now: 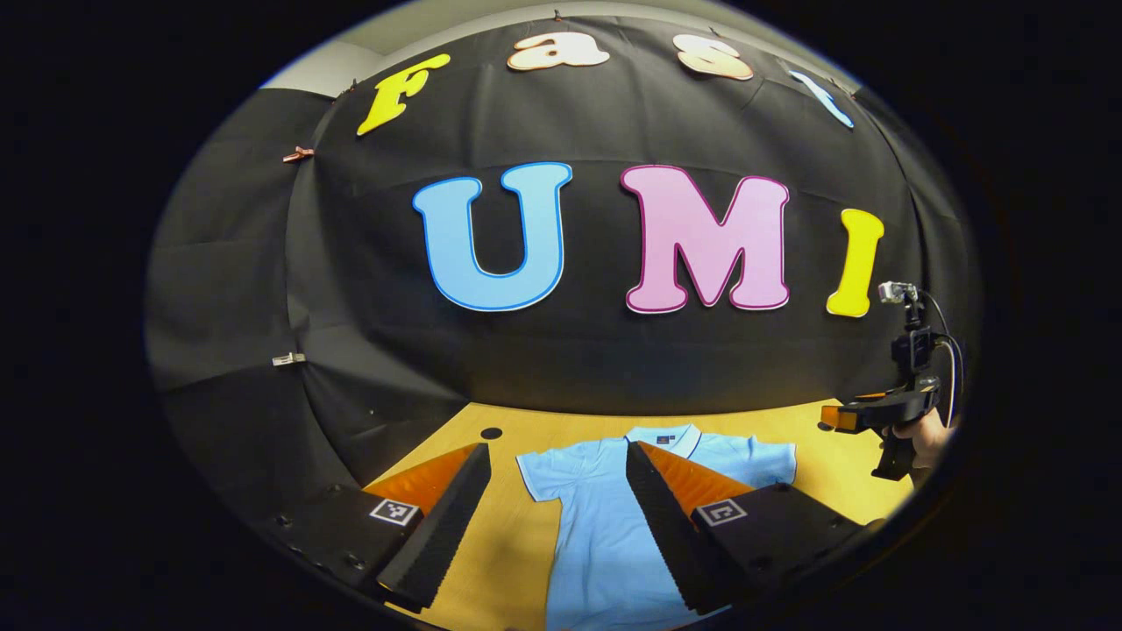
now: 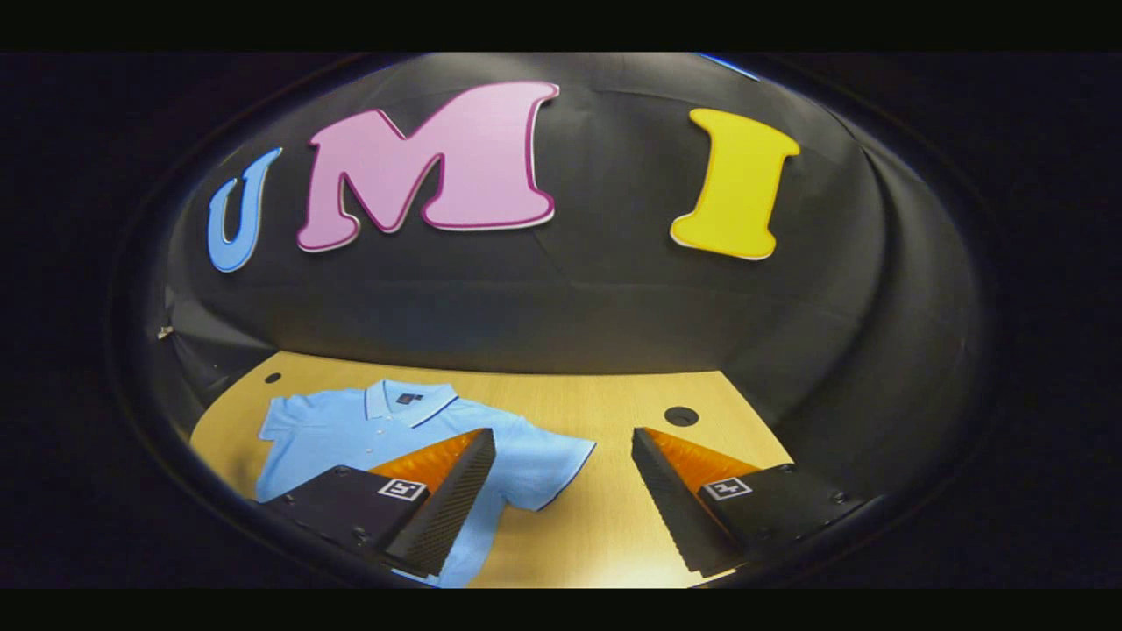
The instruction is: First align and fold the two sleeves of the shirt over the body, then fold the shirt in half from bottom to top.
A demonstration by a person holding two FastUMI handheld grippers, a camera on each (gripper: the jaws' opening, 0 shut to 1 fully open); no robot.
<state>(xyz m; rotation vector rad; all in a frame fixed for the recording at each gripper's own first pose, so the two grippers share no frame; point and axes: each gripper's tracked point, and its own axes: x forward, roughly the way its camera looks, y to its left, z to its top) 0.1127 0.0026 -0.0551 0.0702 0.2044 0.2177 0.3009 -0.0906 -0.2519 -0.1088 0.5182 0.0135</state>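
While the wooden counter (image 1: 517, 535) spreads beneath both tools, a light blue polo shirt (image 1: 605, 526) lies flat on it, sleeves out, collar toward the far wall. The left gripper (image 1: 558, 517) has its fingers wide apart above the shirt's left half; the right gripper (image 2: 561, 499) fingers, also wide, straddle its right sleeve (image 2: 548, 469), holding nothing.

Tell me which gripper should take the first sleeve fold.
Probably the right gripper. Its open jaws sit just beside the shirt's spread sleeve, which lies flat on the table. The left gripper, also open, faces the shirt's body and collar, its sleeve off-centre.
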